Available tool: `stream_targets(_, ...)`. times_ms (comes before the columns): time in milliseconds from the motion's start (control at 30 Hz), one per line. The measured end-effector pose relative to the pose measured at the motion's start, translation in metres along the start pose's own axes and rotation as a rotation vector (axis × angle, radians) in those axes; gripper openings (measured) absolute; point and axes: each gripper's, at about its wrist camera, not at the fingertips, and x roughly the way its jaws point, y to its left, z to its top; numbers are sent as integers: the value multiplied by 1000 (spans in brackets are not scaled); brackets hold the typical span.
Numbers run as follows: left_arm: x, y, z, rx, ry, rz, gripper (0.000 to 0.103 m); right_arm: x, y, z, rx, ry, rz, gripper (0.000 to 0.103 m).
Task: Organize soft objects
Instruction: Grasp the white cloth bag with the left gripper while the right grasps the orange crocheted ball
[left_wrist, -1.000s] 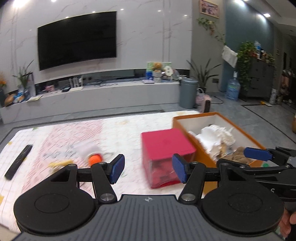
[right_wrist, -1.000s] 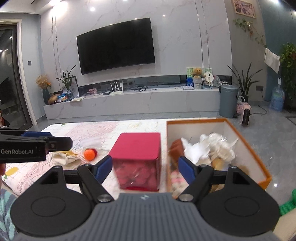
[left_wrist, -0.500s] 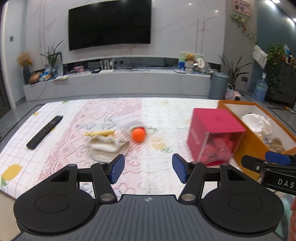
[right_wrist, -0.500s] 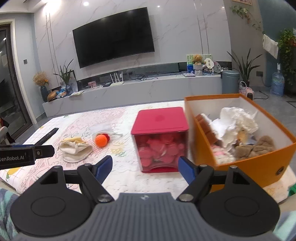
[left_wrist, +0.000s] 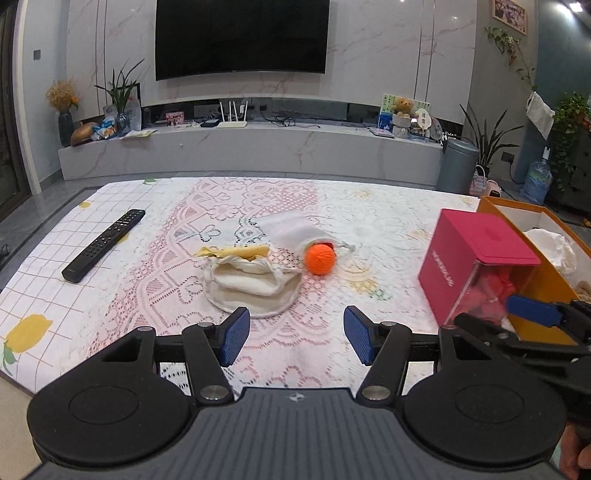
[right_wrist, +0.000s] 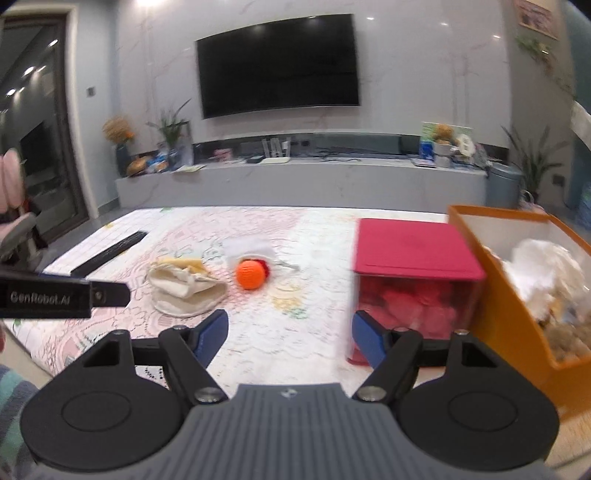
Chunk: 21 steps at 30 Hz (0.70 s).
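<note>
Both claws, left (left_wrist: 293, 339) and right (right_wrist: 290, 338), gaped wide and empty, the right's jaws having just narrowed slightly. The limp pouch (left_wrist: 251, 282) lay mid-bench, left of the ball (left_wrist: 320, 259); likely light, best pinched at its gathered rim.

Tablecloth (left_wrist: 155, 236) looked like lacy printed cloth, matt. The cream pouch (left_wrist: 251, 288) was soft, wrinkly fabric, and the white bag (left_wrist: 291, 230) behind it a thinner cloth. Orange ball (left_wrist: 320, 258) looked knitted, kinda bumpy. Remote (left_wrist: 105, 243) was matt black plastic. The red box (left_wrist: 476, 266) had a smooth matt lid over clear glossy plastic walls. Orange bin (right_wrist: 506, 314) looked like smooth cardboard, holding fluffy white stuff (right_wrist: 543, 266). Gripper pads (left_wrist: 234, 339) were blue, rubbery, matt.
</note>
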Motion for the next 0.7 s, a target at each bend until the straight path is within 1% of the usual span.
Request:
stream_targets(33,4,2,2,2,4,0,70,6,3,1,-11,5,10,68)
stream_targets(167,22,12,12,5,20,19,70,30,15,4,-54,22,39,65)
stream_targets(267,37,19,18,1,41,17,70,50,22,8,-78,38,58,63)
stream_targets(367,53,26,24,-48,69,-1,70,71,27,13,-101,51,71,63)
stream_targets(533,83,33,36,-180,119,-15,70,109,32,16,-129,68,66,61)
stream_targets(600,99,31,40,-217,155,17,70,124,31,16,-124,74,57,60)
stream_targets(667,114,29,43,-238,196,89,70,140,29,15,-106,82,52,57)
stream_targets(700,118,30,43,-267,203,108,70,148,27,16,-98,91,50,57)
